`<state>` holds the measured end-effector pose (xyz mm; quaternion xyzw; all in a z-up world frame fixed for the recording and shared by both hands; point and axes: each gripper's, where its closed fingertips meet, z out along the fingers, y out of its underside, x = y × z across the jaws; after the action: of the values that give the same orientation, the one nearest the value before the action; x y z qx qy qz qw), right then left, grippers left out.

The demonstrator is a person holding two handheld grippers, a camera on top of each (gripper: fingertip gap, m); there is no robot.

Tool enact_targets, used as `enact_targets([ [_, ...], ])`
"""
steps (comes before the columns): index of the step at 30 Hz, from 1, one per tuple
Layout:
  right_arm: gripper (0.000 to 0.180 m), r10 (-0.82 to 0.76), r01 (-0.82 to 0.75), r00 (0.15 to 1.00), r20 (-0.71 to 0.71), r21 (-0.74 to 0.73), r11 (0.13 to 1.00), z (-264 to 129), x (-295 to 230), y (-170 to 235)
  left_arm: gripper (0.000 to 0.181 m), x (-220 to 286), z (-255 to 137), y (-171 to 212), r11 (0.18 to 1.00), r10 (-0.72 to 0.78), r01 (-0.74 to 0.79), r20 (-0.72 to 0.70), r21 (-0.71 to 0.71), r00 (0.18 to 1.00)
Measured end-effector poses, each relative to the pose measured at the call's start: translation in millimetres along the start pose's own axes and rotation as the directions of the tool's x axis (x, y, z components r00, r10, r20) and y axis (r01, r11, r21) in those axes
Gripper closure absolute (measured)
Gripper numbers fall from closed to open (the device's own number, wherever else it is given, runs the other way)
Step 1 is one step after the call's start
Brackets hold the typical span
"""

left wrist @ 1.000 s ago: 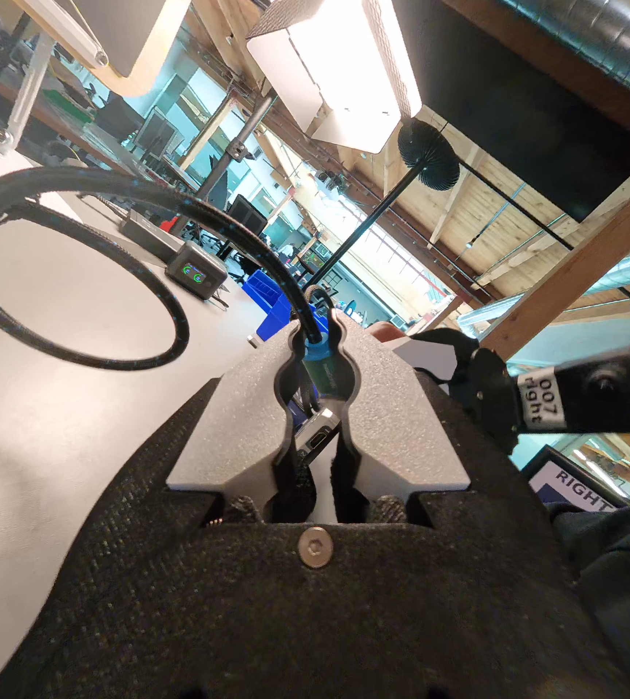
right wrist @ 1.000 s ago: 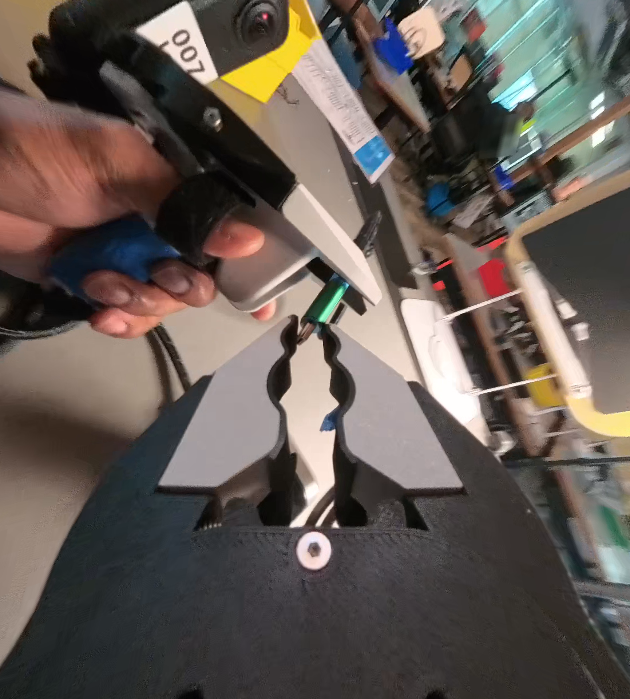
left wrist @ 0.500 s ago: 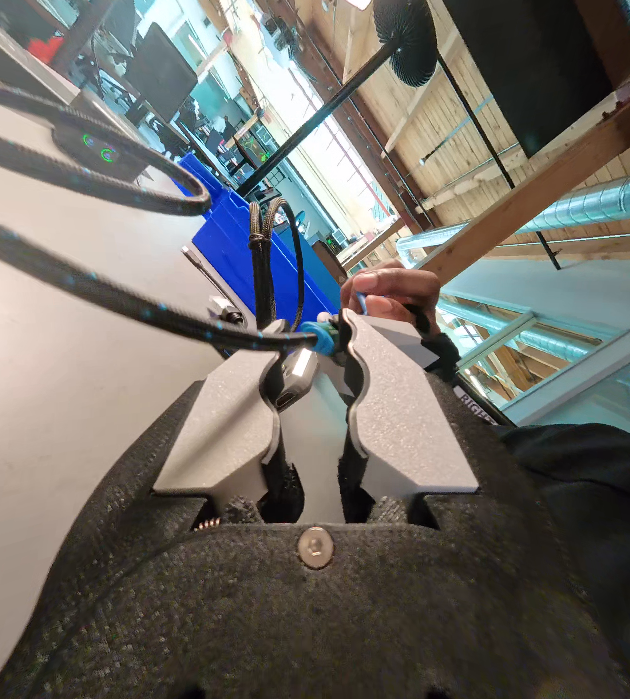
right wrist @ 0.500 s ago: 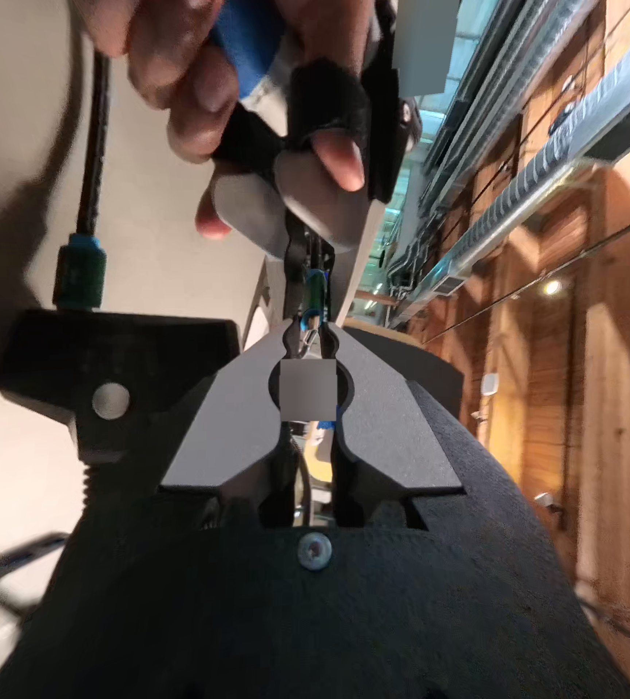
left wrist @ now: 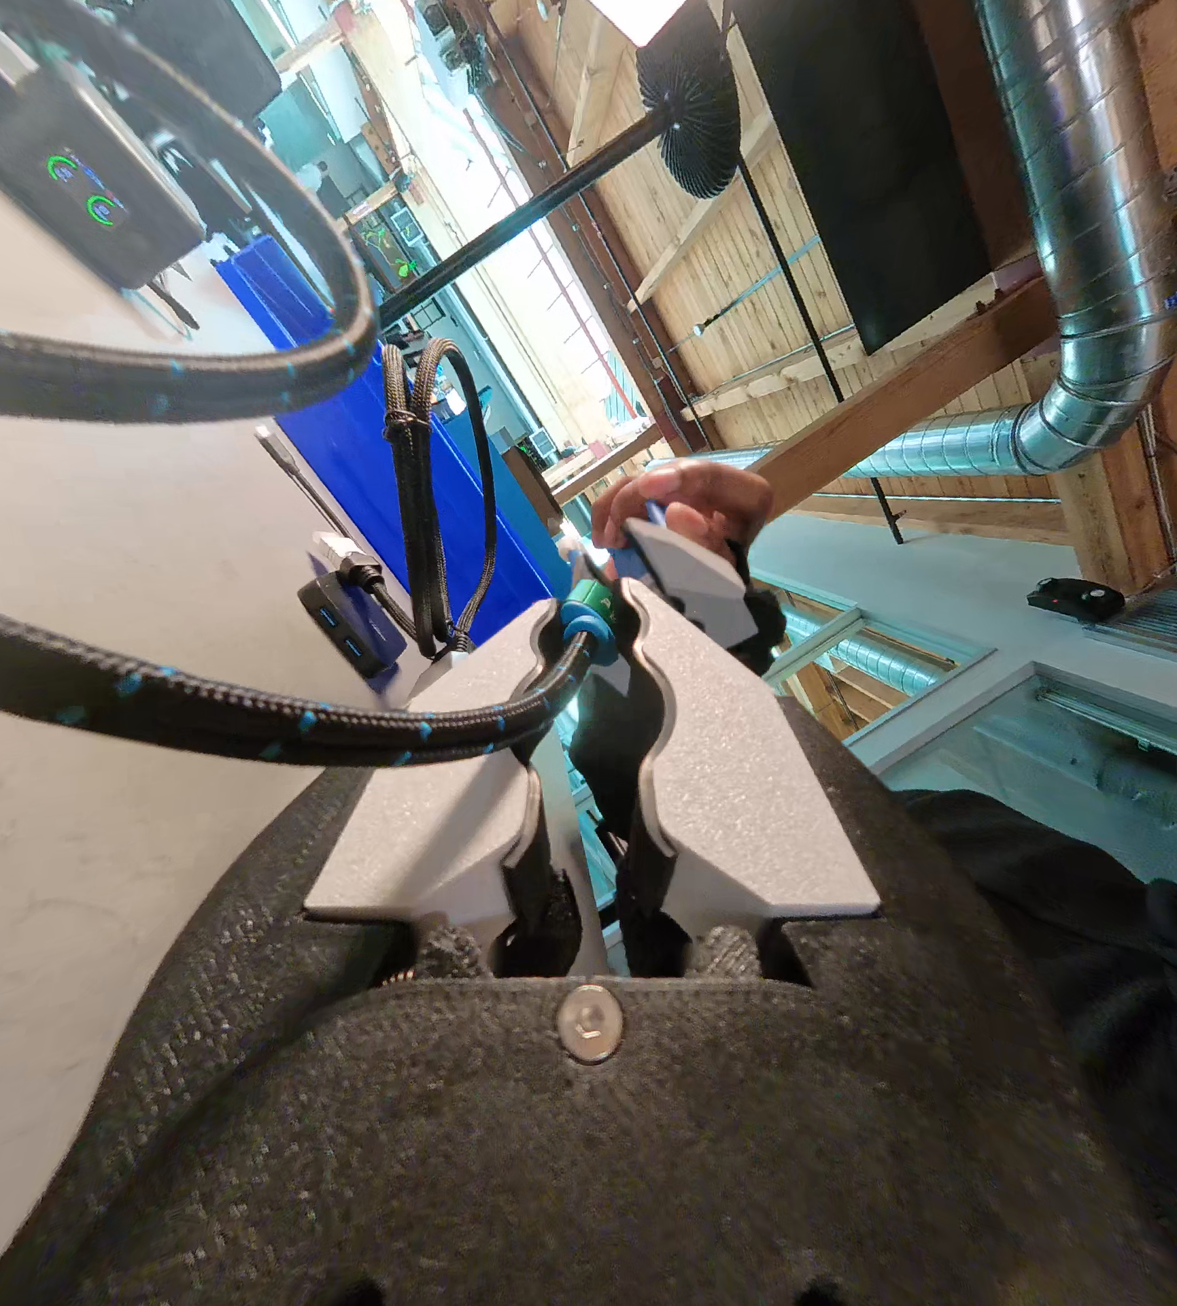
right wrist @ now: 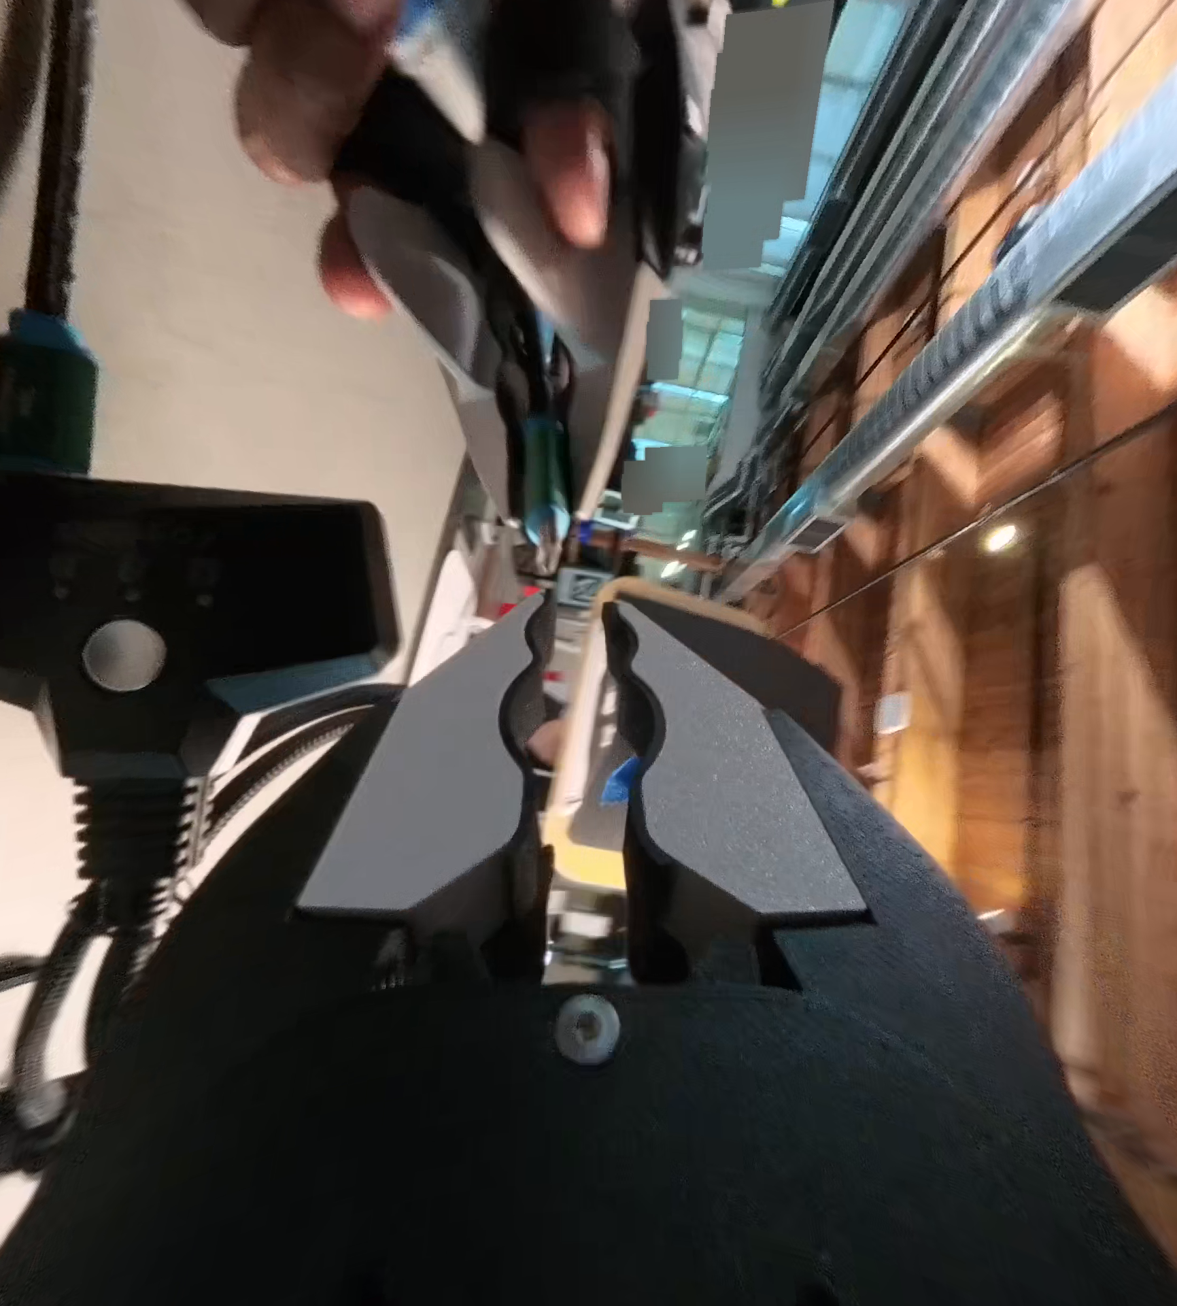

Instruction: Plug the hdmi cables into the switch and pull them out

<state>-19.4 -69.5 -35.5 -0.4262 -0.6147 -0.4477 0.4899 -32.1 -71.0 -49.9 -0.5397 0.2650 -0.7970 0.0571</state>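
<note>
My left gripper (left wrist: pixel 589 625) is shut on the green plug (left wrist: pixel 591 596) of a black braided HDMI cable (left wrist: pixel 253 714), at its blue collar; the cable loops off to the left over the table. In the right wrist view the left gripper holds that plug (right wrist: pixel 544 459) with its metal end pointing at my right gripper (right wrist: pixel 575 608), a short way above the tips. My right gripper is slightly open and empty. The black switch (right wrist: pixel 183 565) sits to its left with another green plug (right wrist: pixel 34 410) in it.
On the pale table (left wrist: pixel 112 565) stand a dark device with green lights (left wrist: pixel 77 177), a black USB hub (left wrist: pixel 345 629), a tied cable bundle (left wrist: pixel 423 495) and a blue bin (left wrist: pixel 373 438). More cables leave the switch's lower side (right wrist: pixel 126 834). A hand (left wrist: pixel 684 495) holds the right gripper.
The right gripper's tips were closed around the plug's metal end; now they are parted and drawn back from it. The left gripper has turned, still gripping the plug.
</note>
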Motion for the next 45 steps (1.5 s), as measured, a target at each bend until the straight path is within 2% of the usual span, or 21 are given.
enact_targets([
  [2,0.165,0.22,-0.219,0.974,0.053,-0.012,0.976,-5,5,12,0.167,-1,0,0,1.0,0.011,-0.011,0.012,0.004,1.0],
  [4,0.165,0.489,-0.488,0.863,0.131,-0.039,0.872,-9,6,22,0.167,-1,1,2,0.999,0.032,-0.032,0.019,-0.005,0.999],
  [7,0.157,0.812,-0.83,0.5,0.302,-0.1,0.549,-14,-2,21,0.166,0,3,6,0.997,0.068,-0.068,0.031,-0.023,0.997],
  [10,0.148,0.896,-0.955,0.151,0.417,-0.173,0.242,-14,-6,6,0.166,2,5,8,0.992,0.126,-0.125,0.041,-0.035,0.991],
  [12,0.146,0.883,-0.971,0.01,0.469,-0.206,0.12,-13,-5,-8,0.168,5,6,10,0.983,0.182,-0.18,0.041,-0.039,0.982],
  [14,0.145,0.867,-0.966,-0.076,0.493,-0.252,0.059,-11,-7,-18,0.167,8,7,11,0.972,0.234,-0.232,0.039,-0.044,0.971],
  [15,0.146,0.867,-0.963,-0.095,0.49,-0.267,0.045,-9,-8,-20,0.167,10,8,11,0.967,0.254,-0.252,0.04,-0.044,0.966],
  [16,0.147,0.867,-0.958,-0.109,0.487,-0.284,0.039,-8,-11,-20,0.159,10,8,12,0.962,0.27,-0.268,0.039,-0.044,0.962],
  [20,0.16,0.839,-0.948,-0.174,0.516,-0.319,0.0,-8,-12,-28,0.162,12,7,10,0.952,0.307,-0.306,0.04,-0.03,0.951],
  [23,0.163,0.826,-0.952,-0.179,0.535,-0.307,-0.007,-10,-11,-29,0.162,14,7,10,0.948,0.317,-0.316,0.027,-0.025,0.948],
  [28,0.163,0.828,-0.962,-0.092,0.553,-0.264,0.069,-12,-15,-28,0.165,13,9,14,0.955,0.291,-0.29,0.013,-0.055,0.957],
  [33,0.164,0.82,-0.965,0.063,0.569,-0.174,0.195,-14,-17,-26,0.167,13,11,18,0.952,0.299,-0.297,0.011,-0.079,0.954],
  [39,0.162,0.807,-0.959,0.101,0.581,-0.159,0.234,-19,-18,-25,0.163,15,12,21,0.939,0.333,-0.331,0.015,-0.092,0.943],
  [42,0.145,0.81,-0.934,0.106,0.576,-0.223,0.28,-22,-34,-16,0.163,15,11,20,0.935,0.349,-0.346,0.022,-0.083,0.937],
  [45,0.134,0.798,-0.907,0.056,0.6,-0.304,0.292,-27,-54,-13,0.163,15,11,20,0.934,0.351,-0.348,0.024,-0.081,0.936],
])
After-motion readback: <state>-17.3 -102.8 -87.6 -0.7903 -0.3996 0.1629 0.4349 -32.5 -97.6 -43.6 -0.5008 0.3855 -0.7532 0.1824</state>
